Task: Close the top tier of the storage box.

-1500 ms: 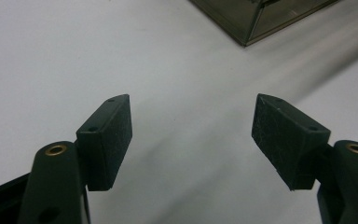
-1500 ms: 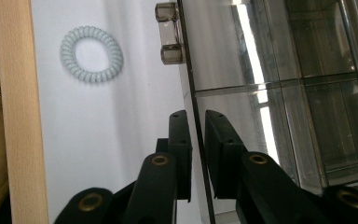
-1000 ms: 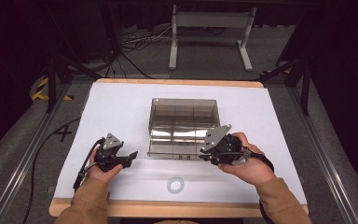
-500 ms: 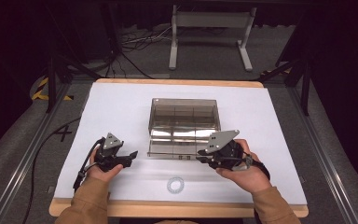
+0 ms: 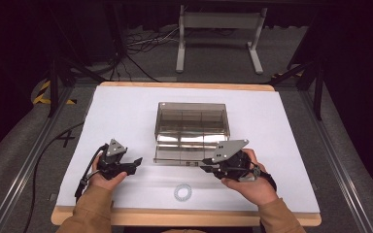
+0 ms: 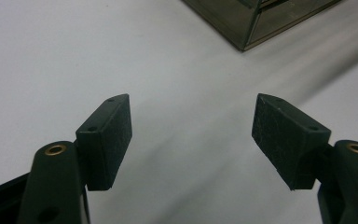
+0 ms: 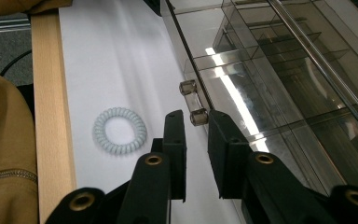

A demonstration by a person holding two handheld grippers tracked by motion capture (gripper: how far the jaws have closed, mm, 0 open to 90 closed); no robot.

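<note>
A smoky clear drawer box (image 5: 192, 120) stands mid-table with its lowest drawer (image 5: 175, 154) slid out toward me. In the right gripper view the drawer (image 7: 279, 93) shows several empty compartments, and its small clear handle (image 7: 192, 95) lies just off my jaw tips. My right gripper (image 7: 196, 119) (image 5: 205, 166) has its jaws a narrow gap apart, with nothing clamped between them. My left gripper (image 5: 135, 162) (image 6: 192, 100) rests on the white mat to the left of the drawer, wide open and empty. A pale coiled hair tie (image 5: 182, 192) (image 7: 120, 130) lies near the front edge.
The white mat (image 5: 126, 111) covers the wooden table (image 5: 184, 217); bare mat surrounds the box. A corner of the box (image 6: 256, 23) shows far ahead of the left jaws. A tan sleeve (image 7: 4, 154) sits by the table's front edge. Metal frames and cables stand beyond the table.
My right gripper has drifted slightly toward me and to the left along the drawer front. The left gripper has stayed still.
</note>
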